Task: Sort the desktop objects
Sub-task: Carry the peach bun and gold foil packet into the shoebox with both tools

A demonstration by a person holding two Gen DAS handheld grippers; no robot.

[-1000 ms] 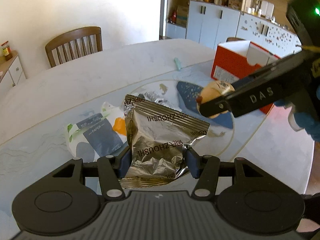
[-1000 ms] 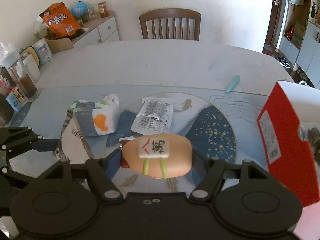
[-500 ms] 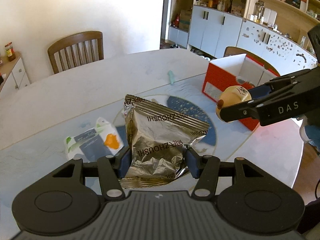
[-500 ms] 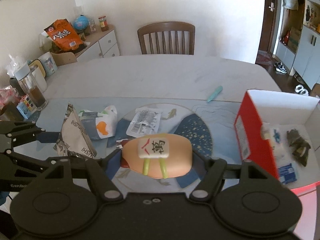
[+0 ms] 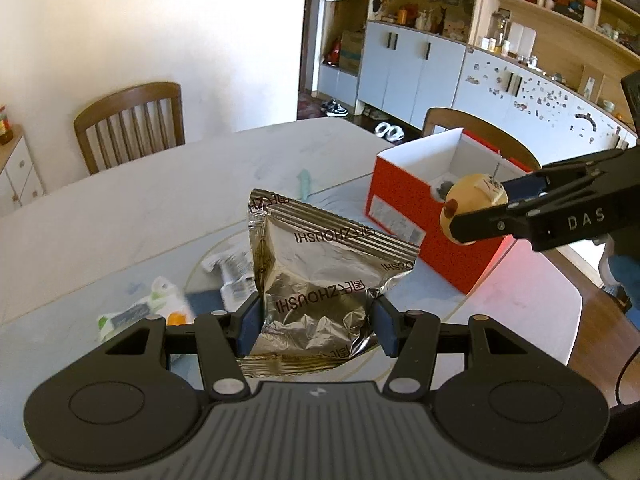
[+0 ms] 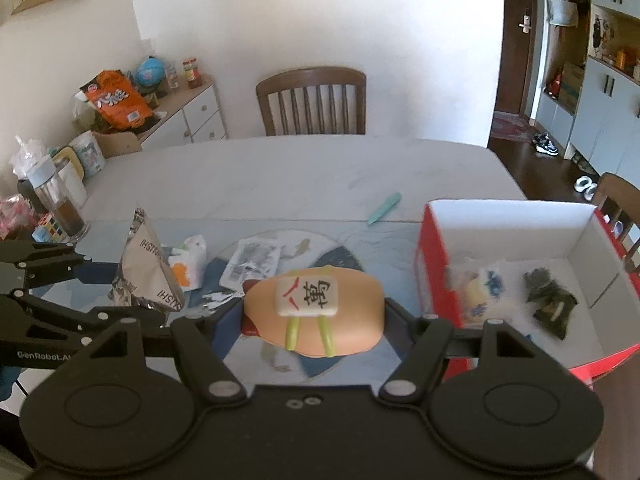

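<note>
- The left gripper point(image 5: 314, 322) is pinching a silver snack packet point(image 5: 320, 276); the right gripper point(image 6: 314, 314) is clamping a peach toy point(image 6: 316, 312), both carried above the table point(image 6: 280, 168).
- A tissue pack point(image 6: 188, 264), a flat sachet point(image 6: 252, 260) and a teal stick point(image 6: 384, 208) are lying unsorted.
- The red box point(image 6: 576, 224) is holding a few items.

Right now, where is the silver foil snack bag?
The silver foil snack bag is clamped in the left gripper, held above the table; in the right wrist view it sits far left, beside the white-and-orange packet.
</note>
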